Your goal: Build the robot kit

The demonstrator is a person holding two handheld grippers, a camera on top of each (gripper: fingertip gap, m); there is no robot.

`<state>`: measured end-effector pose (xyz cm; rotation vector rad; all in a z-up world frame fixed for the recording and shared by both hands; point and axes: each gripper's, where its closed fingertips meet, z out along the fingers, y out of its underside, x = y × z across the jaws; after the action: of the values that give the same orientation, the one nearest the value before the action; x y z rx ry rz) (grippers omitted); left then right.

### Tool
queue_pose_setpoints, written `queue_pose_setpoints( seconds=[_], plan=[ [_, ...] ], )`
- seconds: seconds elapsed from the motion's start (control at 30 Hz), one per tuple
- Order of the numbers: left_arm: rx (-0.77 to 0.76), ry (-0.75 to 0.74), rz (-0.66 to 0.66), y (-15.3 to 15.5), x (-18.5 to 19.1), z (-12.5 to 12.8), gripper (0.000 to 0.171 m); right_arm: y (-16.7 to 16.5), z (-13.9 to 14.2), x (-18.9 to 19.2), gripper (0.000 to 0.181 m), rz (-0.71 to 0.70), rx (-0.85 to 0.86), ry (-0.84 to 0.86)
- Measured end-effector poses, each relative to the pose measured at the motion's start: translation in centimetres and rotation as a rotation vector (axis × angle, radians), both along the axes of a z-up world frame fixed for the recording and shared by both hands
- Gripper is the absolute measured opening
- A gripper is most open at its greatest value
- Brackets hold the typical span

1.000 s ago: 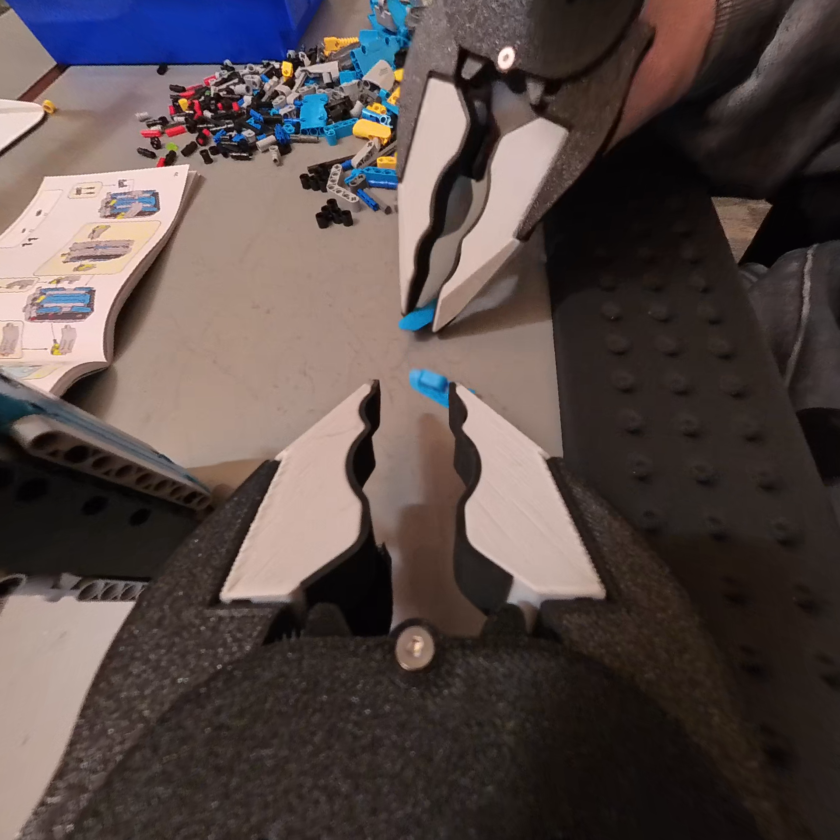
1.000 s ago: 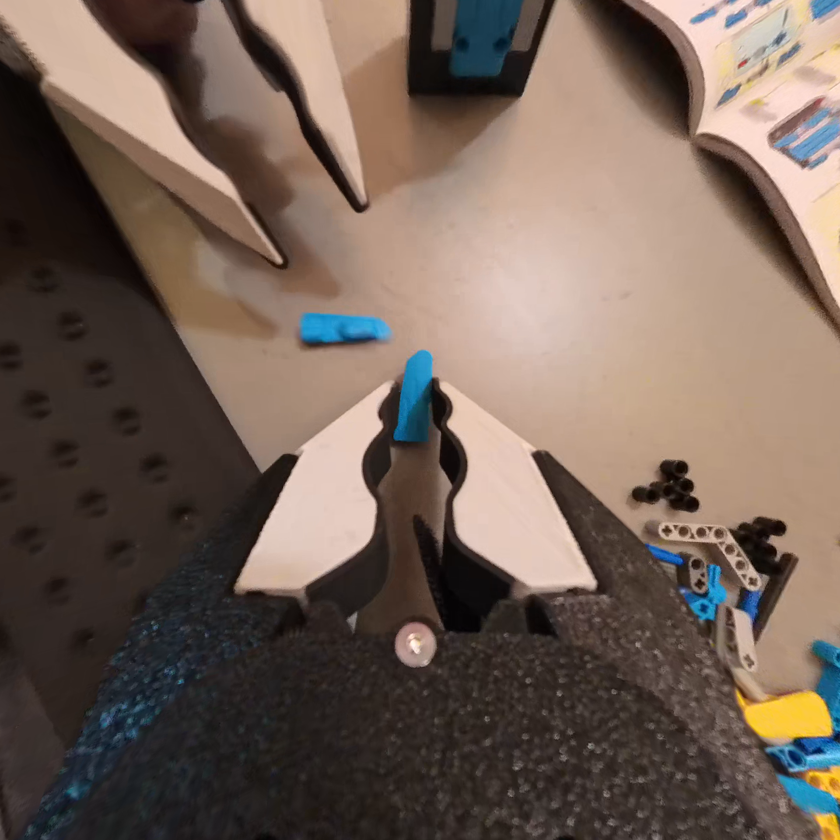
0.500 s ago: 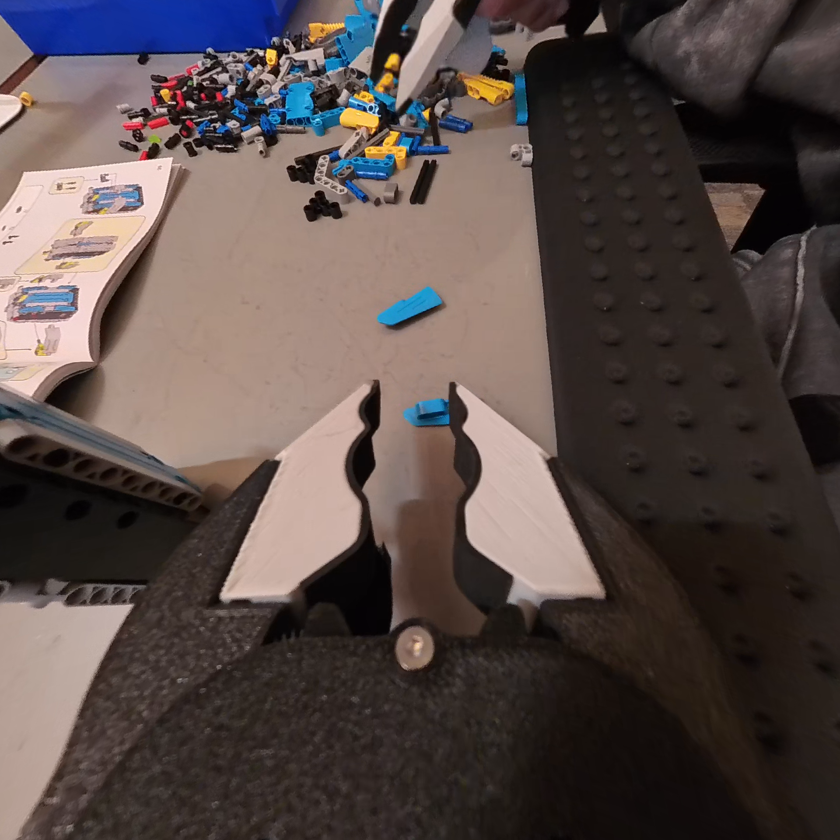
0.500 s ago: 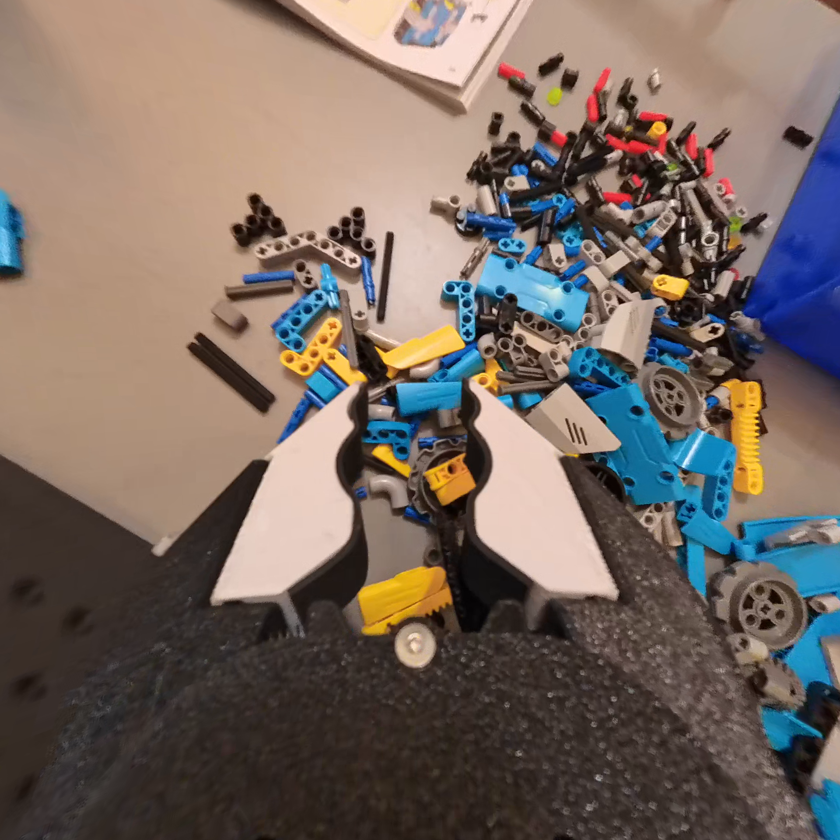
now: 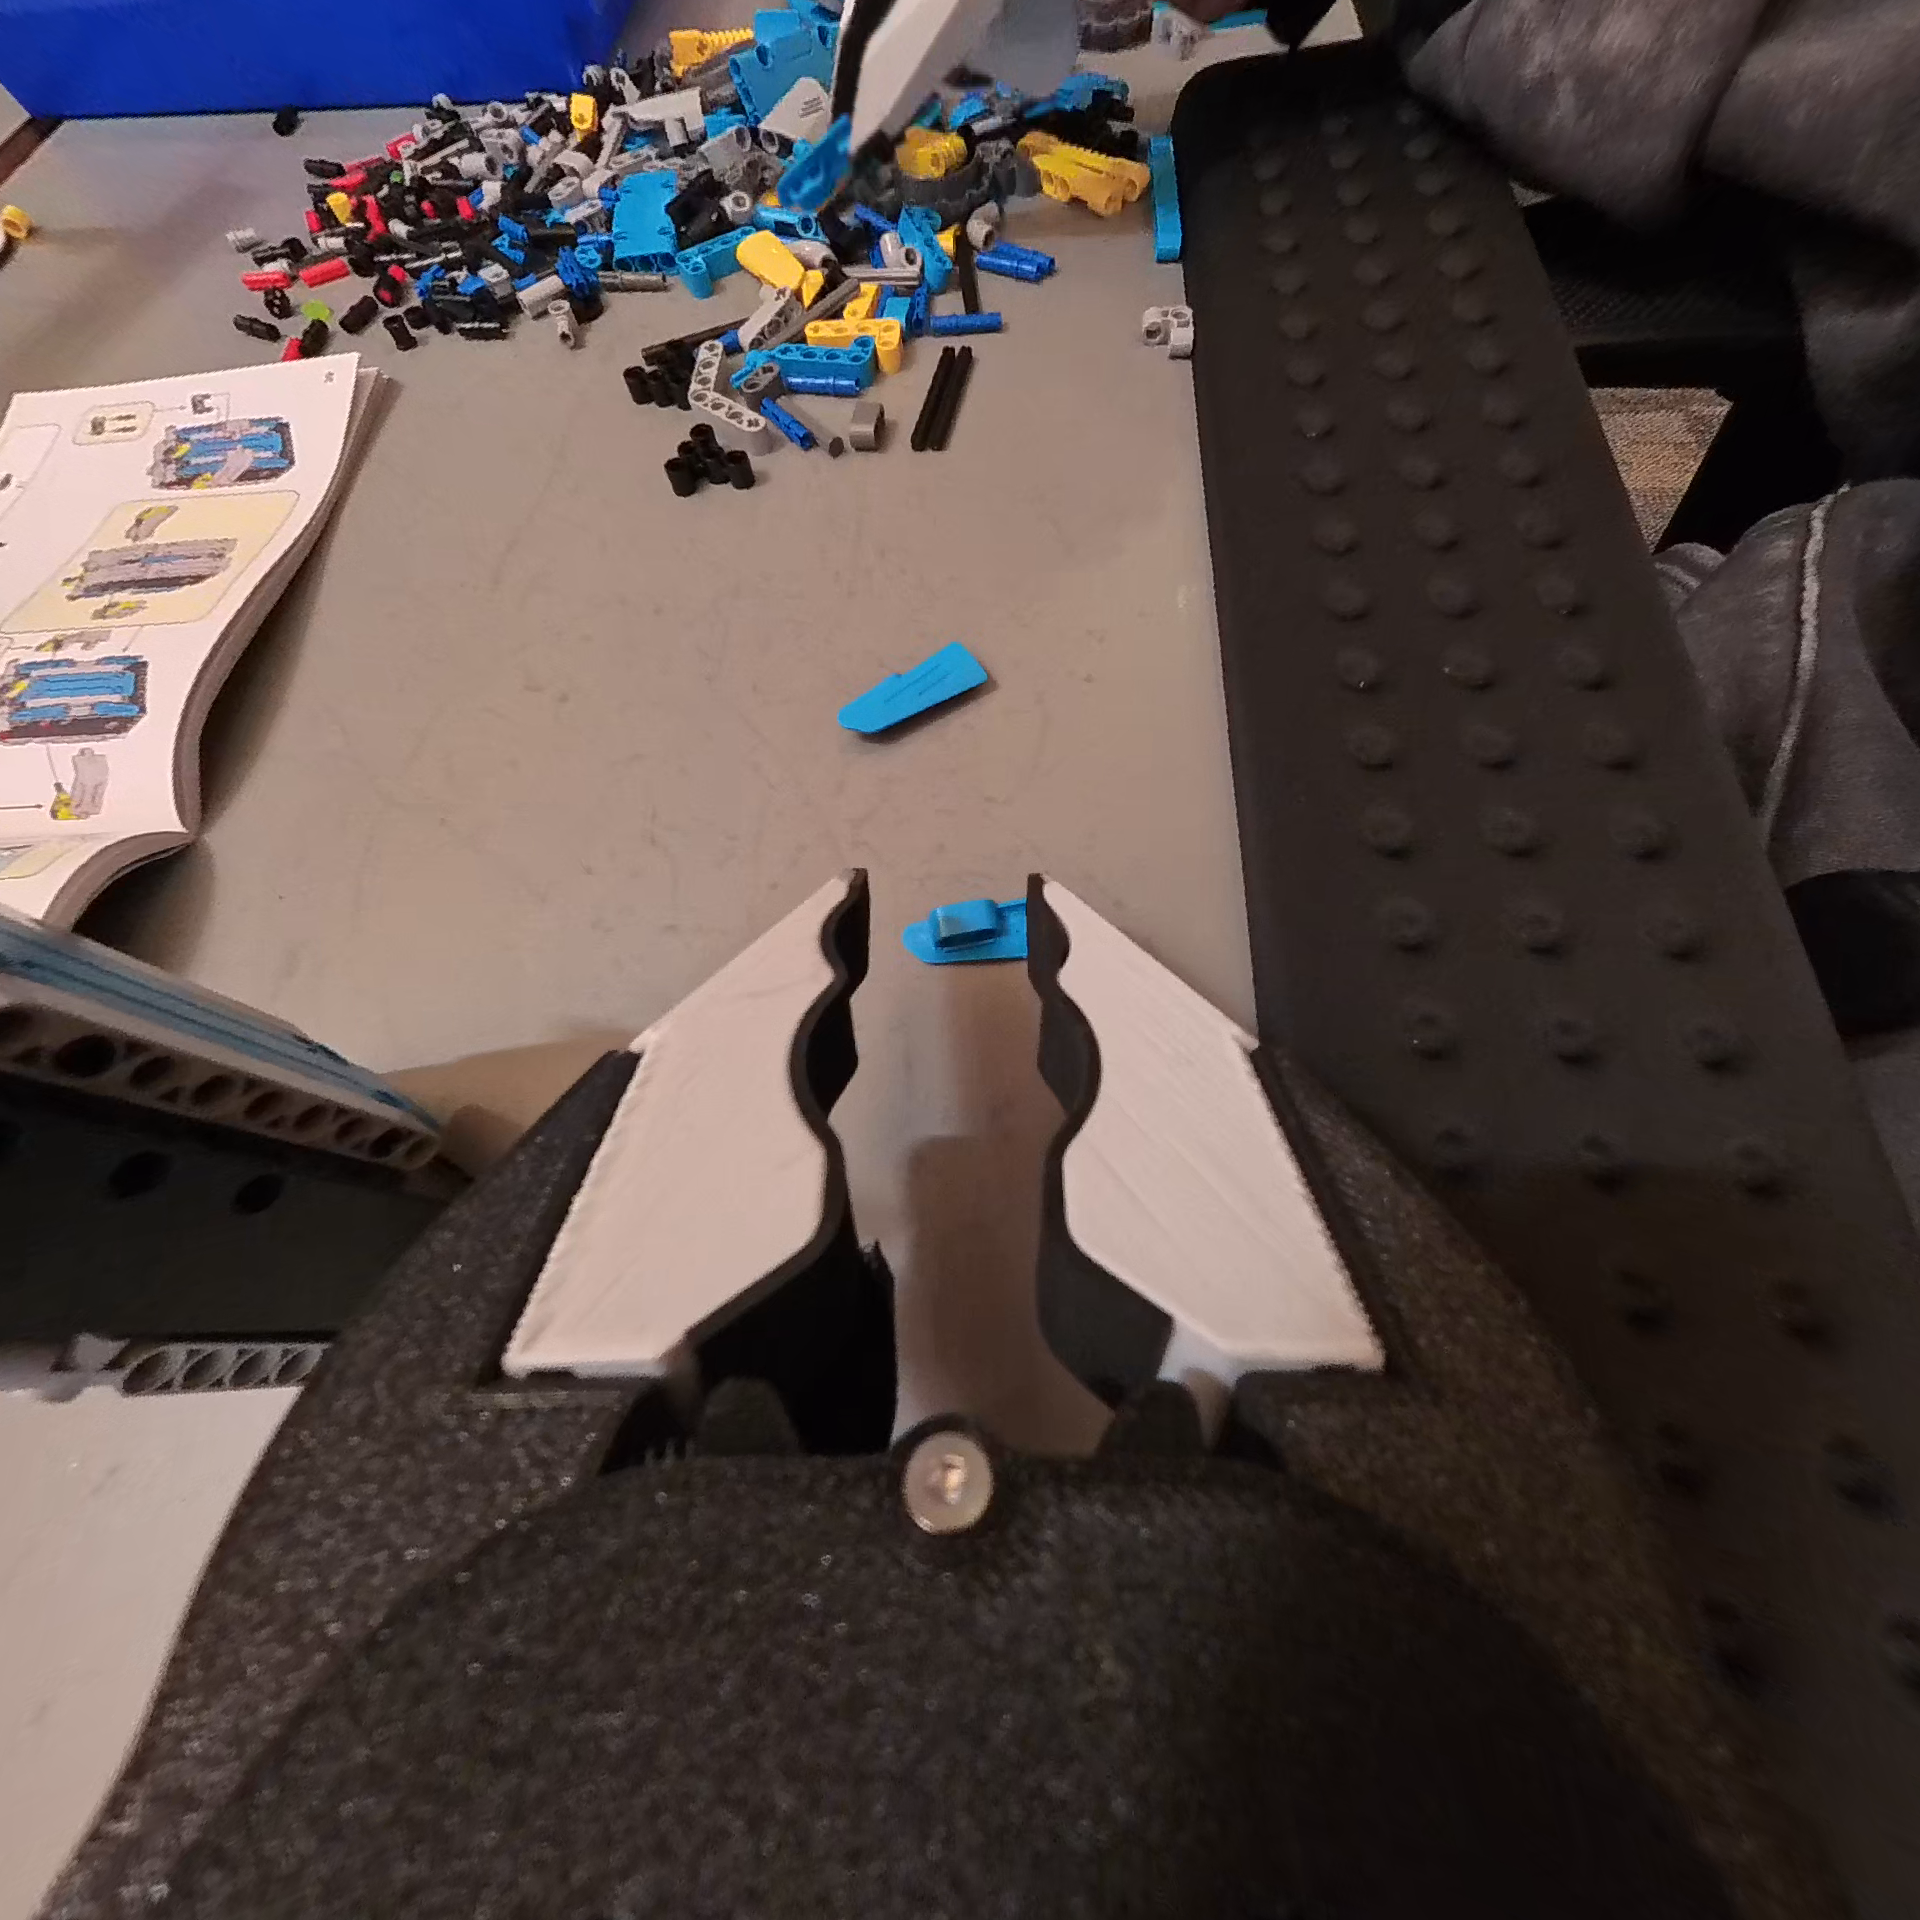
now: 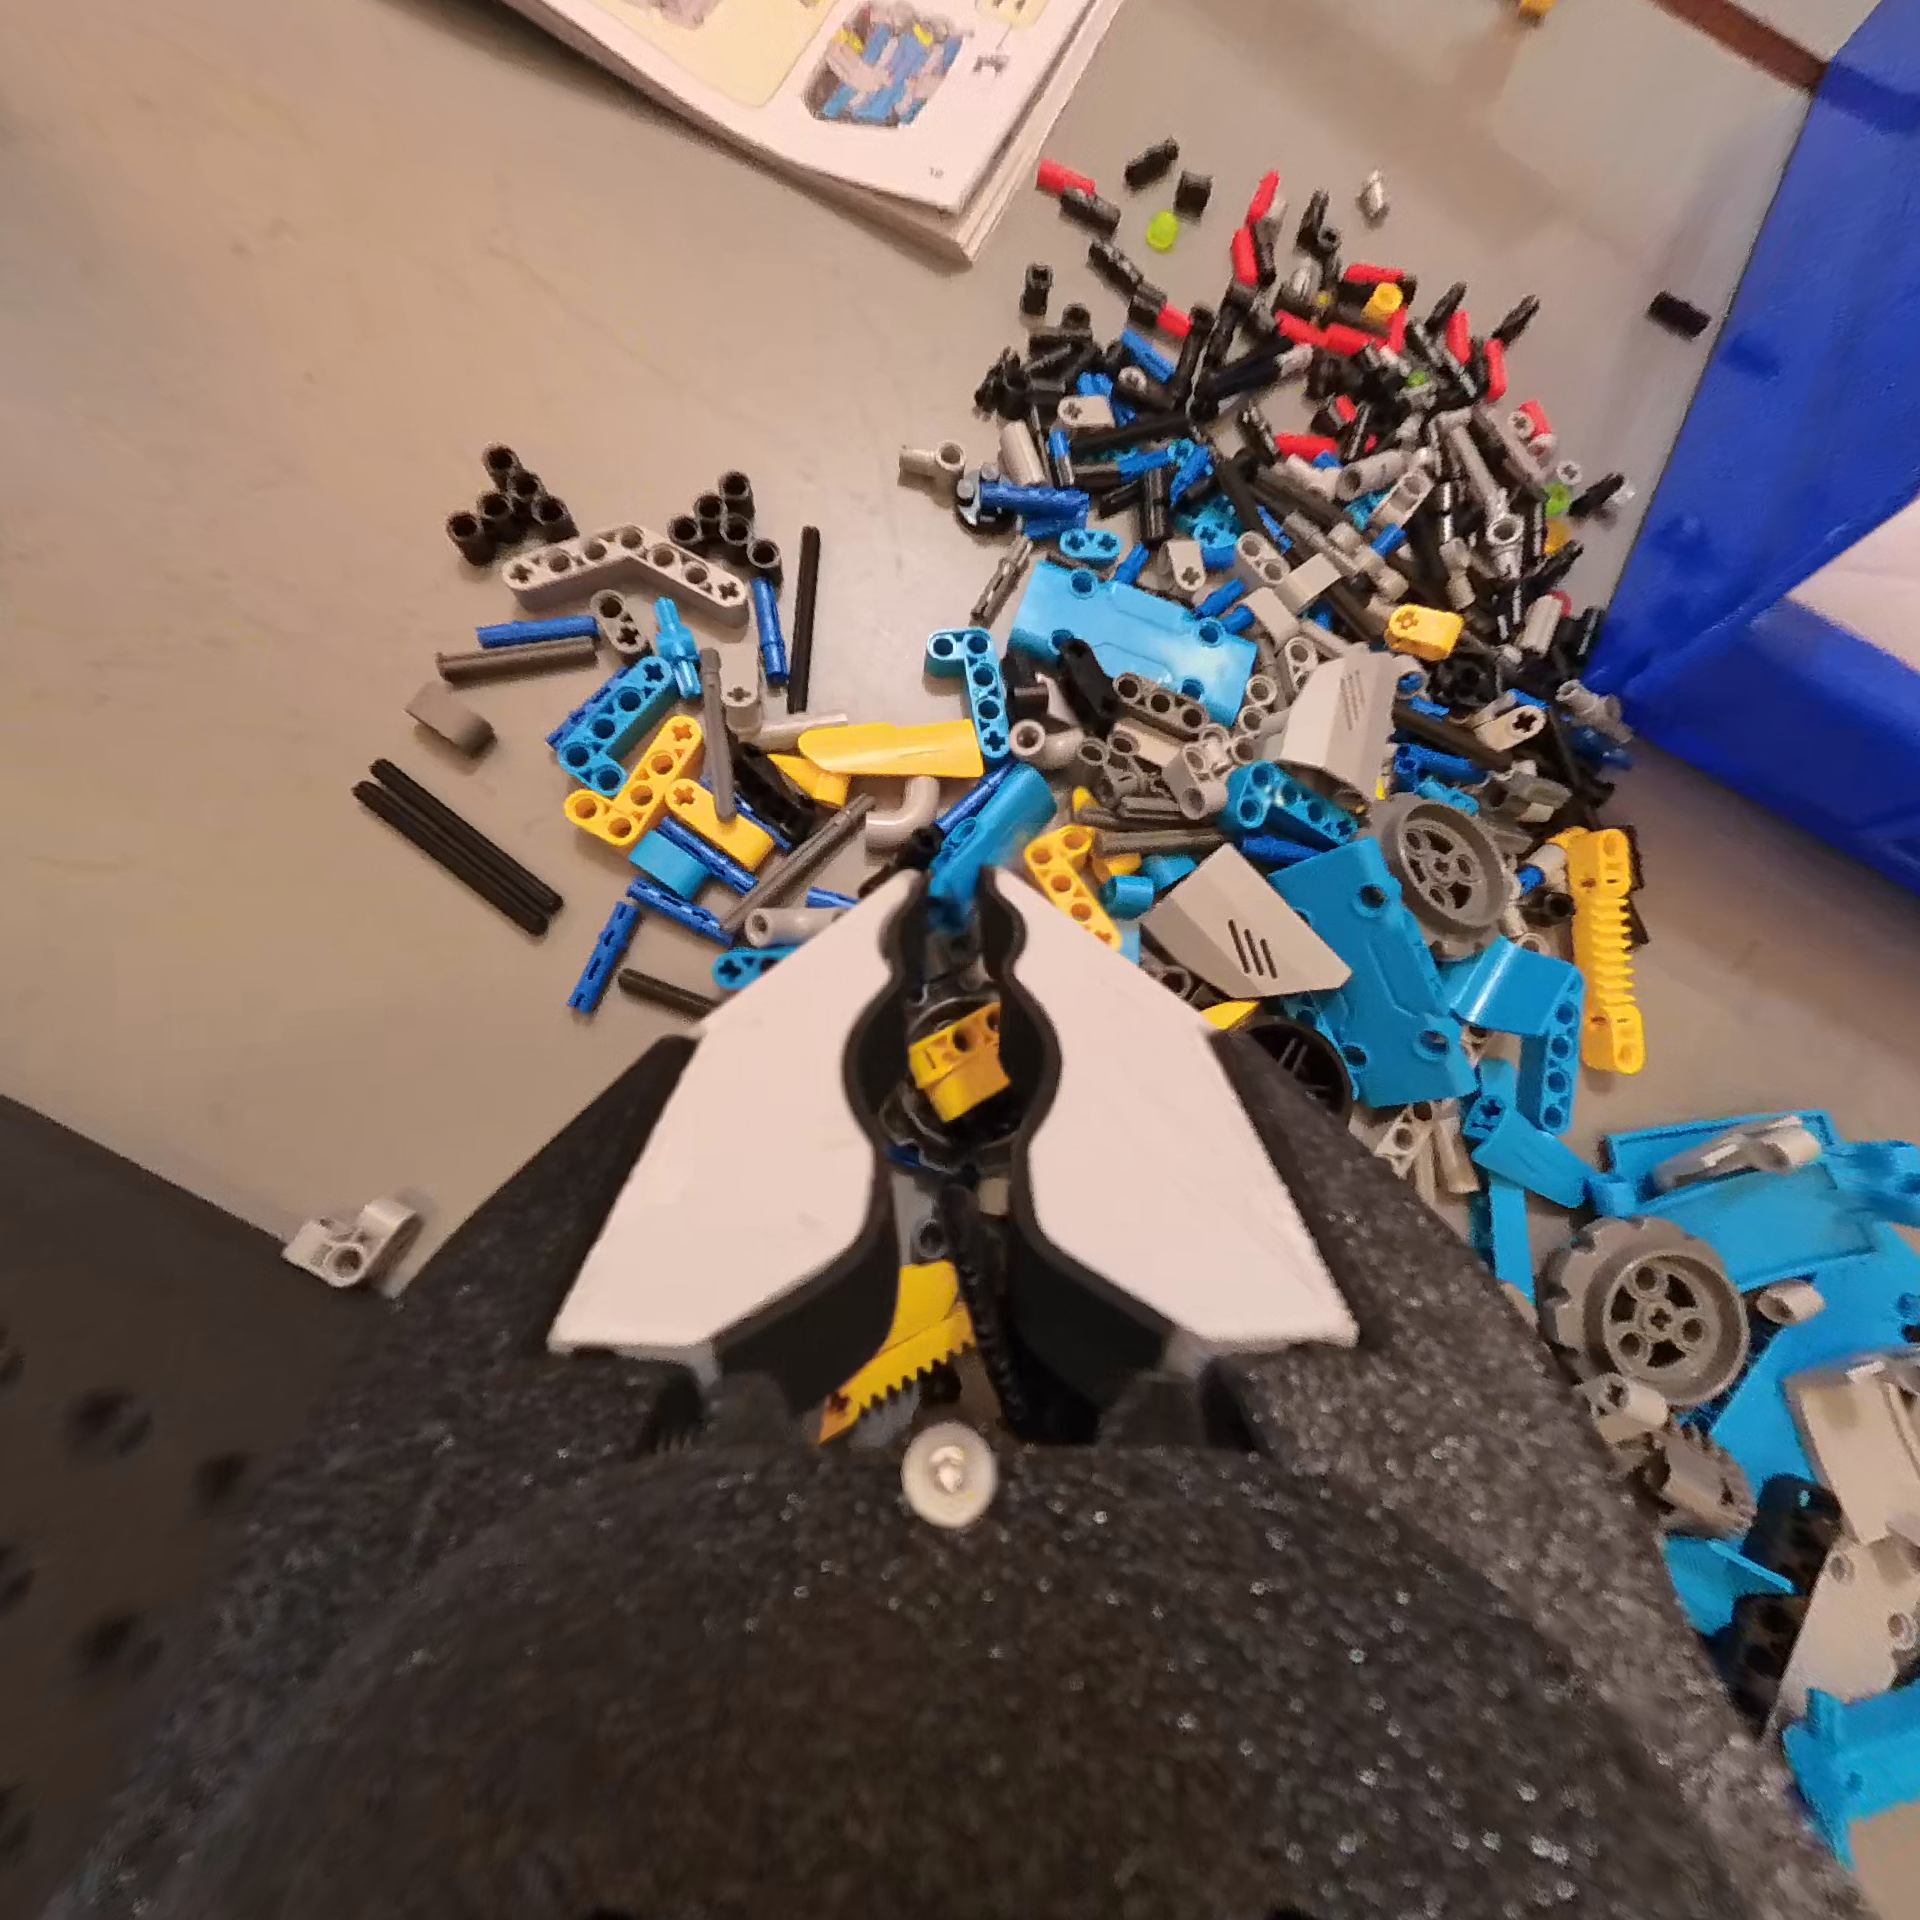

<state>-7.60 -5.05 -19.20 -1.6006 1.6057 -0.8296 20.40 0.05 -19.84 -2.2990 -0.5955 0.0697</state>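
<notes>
— Reporting left gripper (image 5: pixel 945 894): fingers apart, empty; 1 small blue clip (image 5: pixel 961 930) on the table (image 5: pixel 520 623) just beyond its tips.
— Right gripper (image 6: pixel 951 894)?
— Gone to the far pile (image 6: pixel 1195 675); fingers narrow, pinching a blue piece (image 6: pixel 977 842). Its former blue panel (image 5: pixel 914 688) now lies released mid-table.

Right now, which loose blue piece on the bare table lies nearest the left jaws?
The small blue piece just past the fingertips; the ribbed blue panel lies farther off.

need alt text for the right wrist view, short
The right gripper, jaws nearly shut on a blue brick piece, hangs over a heap of loose building-toy parts on a grey table. An open instruction booklet lies at the top, a blue bin at right.
</notes>
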Motion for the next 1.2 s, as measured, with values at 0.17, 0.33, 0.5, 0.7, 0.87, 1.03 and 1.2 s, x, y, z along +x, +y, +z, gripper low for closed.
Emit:
queue_pose_setpoints(
  seconds=[0.17, 0.33, 0.5, 0.7, 0.87, 1.03, 1.2],
  plan=[
    [0.001, -0.003, 0.003, 0.0, 0.0, 0.1, 0.030, -0.3, 2.1, -0.4, 0.007, -0.005, 0.037, 0.074],
    [0.004, -0.012, -0.003, -0.1, 0.0, 0.2, 0.030, -0.8, 6.7, -6.5, 0.007, 0.089, 0.020, 0.560],
    [0.043, 0.008, -0.044, -0.7, -0.2, 0.0, 0.016, -1.8, 9.8, -13.4, 0.007, 0.199, -0.217, 1.166],
    [0.045, 0.034, -0.090, -1.5, -0.5, -0.2, 0.000, -2.2, 7.6, -16.6, 0.007, 0.194, -0.390, 1.262],
    [0.057, 0.104, -0.113, -1.7, -0.9, -1.5, 0.000, -3.6, 3.2, -19.3, 0.007, 0.227, -0.448, 0.936],
    [0.057, 0.121, -0.121, -1.9, -0.9, -1.9, 0.000, -2.4, 1.2, -18.8, 0.007, 0.158, -0.360, 0.722],
    [0.077, 0.143, -0.119, -1.8, -0.8, -2.3, 0.000, -3.4, -1.3, -19.4, 0.007, 0.159, -0.473, 0.659]
  ],
)
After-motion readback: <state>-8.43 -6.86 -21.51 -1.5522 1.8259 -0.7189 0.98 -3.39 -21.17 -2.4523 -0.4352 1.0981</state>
